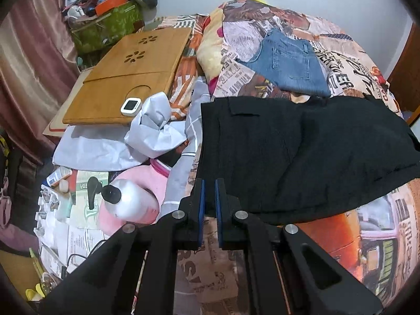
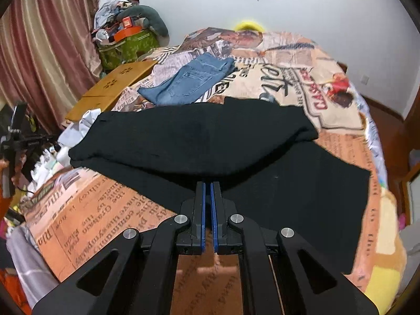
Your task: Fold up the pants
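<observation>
Black pants [image 1: 302, 152] lie on the printed bedspread [image 1: 388, 225], partly folded over themselves. My left gripper [image 1: 209, 183] is shut on the pants' near left edge, jaws pinching the fabric. In the right wrist view the black pants [image 2: 210, 141] show an upper layer lifted and draped over a lower layer. My right gripper [image 2: 208, 185] is shut on the near edge of that upper layer.
Folded blue jeans [image 1: 288, 65] lie further up the bed, also in the right wrist view [image 2: 189, 81]. A wooden lap tray [image 1: 126, 78], white cloth [image 1: 155, 131], a white bottle [image 1: 131, 199] and clutter sit at the left. Curtains [image 2: 39, 52] hang at left.
</observation>
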`<action>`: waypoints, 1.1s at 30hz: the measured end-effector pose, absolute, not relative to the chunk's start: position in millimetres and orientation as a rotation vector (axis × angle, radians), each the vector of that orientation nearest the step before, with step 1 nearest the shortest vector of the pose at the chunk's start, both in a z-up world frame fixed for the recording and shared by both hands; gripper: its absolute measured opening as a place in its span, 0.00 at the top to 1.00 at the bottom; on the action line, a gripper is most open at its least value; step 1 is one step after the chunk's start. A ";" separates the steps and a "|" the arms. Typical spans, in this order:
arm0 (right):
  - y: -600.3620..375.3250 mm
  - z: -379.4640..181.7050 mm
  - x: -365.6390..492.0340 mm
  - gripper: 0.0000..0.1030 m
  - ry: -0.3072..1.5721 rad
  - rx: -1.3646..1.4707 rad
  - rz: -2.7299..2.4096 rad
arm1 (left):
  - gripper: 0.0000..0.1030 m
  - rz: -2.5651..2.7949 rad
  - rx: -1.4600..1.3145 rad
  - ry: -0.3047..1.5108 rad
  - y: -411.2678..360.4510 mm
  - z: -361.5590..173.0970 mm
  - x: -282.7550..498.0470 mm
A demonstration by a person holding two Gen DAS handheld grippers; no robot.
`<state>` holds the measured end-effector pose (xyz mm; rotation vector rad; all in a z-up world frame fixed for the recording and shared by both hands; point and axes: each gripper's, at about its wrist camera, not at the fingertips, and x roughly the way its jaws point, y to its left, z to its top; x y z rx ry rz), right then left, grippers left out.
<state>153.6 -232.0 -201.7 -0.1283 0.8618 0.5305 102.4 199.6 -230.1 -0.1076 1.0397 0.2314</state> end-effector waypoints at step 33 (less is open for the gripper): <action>-189.6 -207.3 320.6 0.19 1.008 -0.157 0.471 | 0.02 0.133 -0.024 0.955 112.8 -203.4 290.4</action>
